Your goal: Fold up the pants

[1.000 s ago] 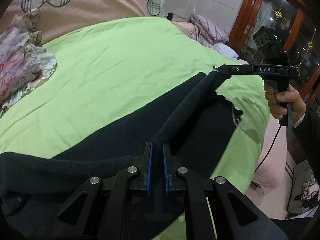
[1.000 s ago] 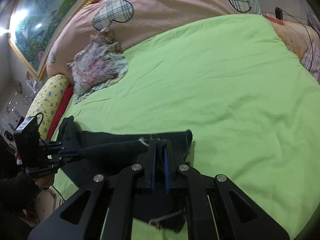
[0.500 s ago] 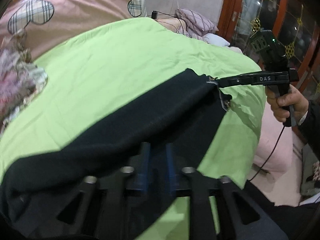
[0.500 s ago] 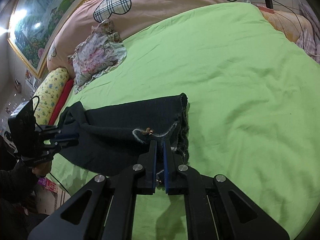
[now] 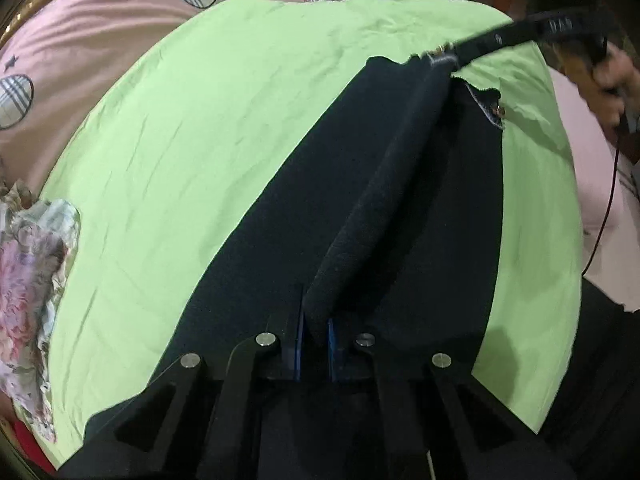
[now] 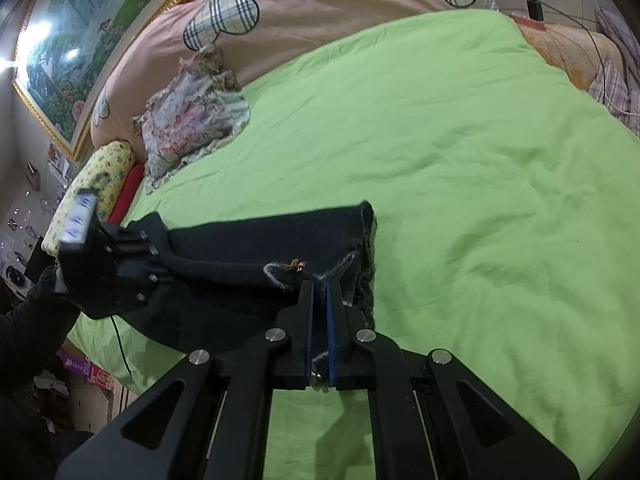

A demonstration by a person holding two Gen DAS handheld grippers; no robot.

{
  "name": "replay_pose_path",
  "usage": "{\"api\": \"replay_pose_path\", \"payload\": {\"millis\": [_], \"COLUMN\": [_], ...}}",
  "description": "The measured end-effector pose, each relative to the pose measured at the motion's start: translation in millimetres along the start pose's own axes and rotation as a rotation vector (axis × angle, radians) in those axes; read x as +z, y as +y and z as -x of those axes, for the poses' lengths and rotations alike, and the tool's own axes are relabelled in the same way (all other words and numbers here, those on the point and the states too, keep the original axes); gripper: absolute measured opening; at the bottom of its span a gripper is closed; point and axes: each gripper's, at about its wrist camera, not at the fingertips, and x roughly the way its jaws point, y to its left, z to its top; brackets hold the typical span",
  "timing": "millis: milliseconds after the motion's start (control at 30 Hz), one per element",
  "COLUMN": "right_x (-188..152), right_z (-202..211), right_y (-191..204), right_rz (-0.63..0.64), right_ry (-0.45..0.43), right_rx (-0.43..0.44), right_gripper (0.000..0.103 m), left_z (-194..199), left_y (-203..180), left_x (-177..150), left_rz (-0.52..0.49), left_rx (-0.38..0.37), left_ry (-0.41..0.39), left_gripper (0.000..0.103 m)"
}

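- A pair of dark pants (image 5: 288, 248) is lying stretched across a bright green bedsheet (image 5: 208, 128), with one long fold of the cloth lifted into a raised ridge between the two grippers.
- In the left wrist view, the left gripper (image 5: 314, 320) is sitting at the near end of the ridge, its blue-padded jaws clenched on the bunched fabric.
- In that same view, the right gripper (image 5: 448, 54) is reaching in from the far right, pinching the frayed end of the pants; the person's hand (image 5: 612, 80) is gripping its handle and looks blurred.
- In the right wrist view, the right gripper (image 6: 319, 286) is clamped on the pants (image 6: 260, 248) at a frayed whitish edge, just beside a small brass-coloured fastener (image 6: 296, 266).
- There, the left gripper (image 6: 160, 260) is holding the other end of the ridge at the near left.
- A floral cushion (image 6: 192, 120) is resting at the far left of the bedsheet (image 6: 480, 160), touching a pink quilt (image 6: 320, 4) with plaid heart patches.
- A framed landscape painting (image 6: 80, 36) is hanging on the wall behind.
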Motion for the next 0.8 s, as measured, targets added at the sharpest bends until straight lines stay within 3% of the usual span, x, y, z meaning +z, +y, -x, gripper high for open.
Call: {"api": "replay_pose_path", "payload": {"millis": [200, 433, 533, 633, 700, 733, 800], "right_x": [-1.6, -29.3, -38.6, -42.7, -42.4, -41.8, -40.8], "right_z": [20.1, -4.6, -15.3, -14.4, -10.0, -5.8, 4.5], "right_y": [3.5, 0.1, -0.1, 7.9, 7.3, 6.0, 5.7], "right_rz": [0.013, 0.030, 0.026, 0.039, 0.007, -0.016, -0.060], "right_ry": [-0.036, 0.062, 0.101, 0.091, 0.093, 0.084, 0.066], "right_rx": [-0.012, -0.141, -0.188, -0.242, -0.256, -0.260, -0.299], "right_gripper": [0.007, 0.006, 0.007, 0.010, 0.012, 0.014, 0.035], "left_z": [45.0, 6.2, -1.0, 6.1, 18.3, 23.2, 35.1], "left_y": [-12.9, -39.3, -36.3, -30.8, -27.4, -27.2, -26.8], "left_x": [-7.5, -20.5, -24.5, -28.1, -34.5, -37.0, -46.3], "left_rz": [0.057, 0.129, 0.192, 0.255, 0.311, 0.329, 0.369], "left_rx": [-0.034, -0.078, -0.085, -0.119, -0.139, -0.132, -0.105], "left_ry": [-0.092, -0.011, -0.031, -0.033, -0.061, -0.077, -0.111], "left_gripper": [0.006, 0.008, 0.012, 0.028, 0.052, 0.058, 0.064]}}
